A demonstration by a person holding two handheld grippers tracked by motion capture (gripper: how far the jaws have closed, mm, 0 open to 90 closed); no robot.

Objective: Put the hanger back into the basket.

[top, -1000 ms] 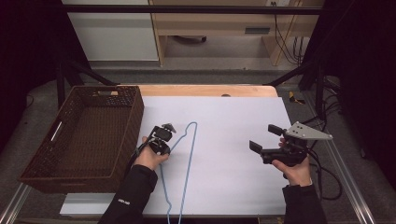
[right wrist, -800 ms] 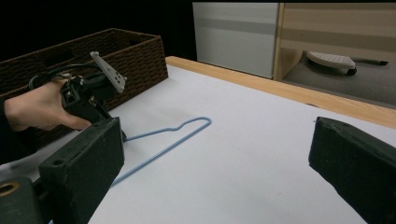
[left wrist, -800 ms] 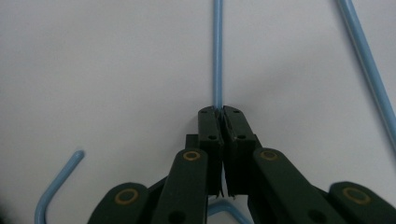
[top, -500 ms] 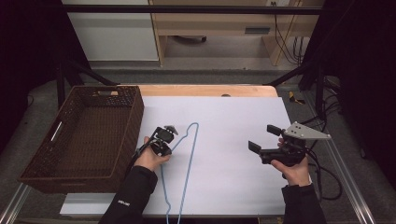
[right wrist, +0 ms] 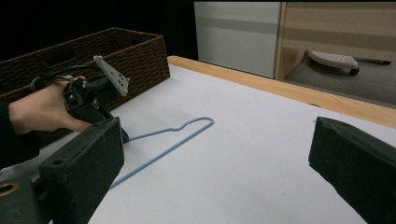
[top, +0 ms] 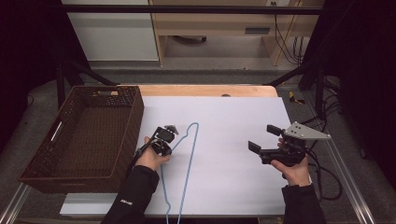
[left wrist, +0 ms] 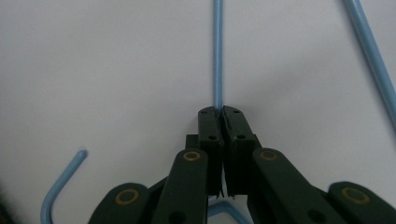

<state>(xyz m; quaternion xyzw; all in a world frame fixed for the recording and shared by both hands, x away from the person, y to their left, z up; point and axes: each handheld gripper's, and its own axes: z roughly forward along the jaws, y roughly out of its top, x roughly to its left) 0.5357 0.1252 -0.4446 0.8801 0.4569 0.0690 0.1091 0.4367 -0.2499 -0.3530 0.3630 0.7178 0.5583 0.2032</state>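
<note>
Left gripper view shows the left gripper (left wrist: 219,114) with fingers (left wrist: 209,130) pressed together on the wire of the blue hanger (left wrist: 217,51), which lies flat on the white worktop (top: 233,121) beside the basket (top: 84,135). The right gripper (top: 265,138) hovers well apart, fingers wide open, empty.

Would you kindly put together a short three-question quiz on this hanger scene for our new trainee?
1. True or false: the left gripper is shut on the blue wire hanger.
2. How do the right gripper jaws stand? A) wide open, holding nothing B) shut on the hanger C) shut on the basket rim
3. Fill in: the brown wicker basket stands at the table's ____ side in the high view.

Key
1. True; the wire runs straight out from between the closed jaws.
2. A.
3. Left; nothing shows inside it.
</note>
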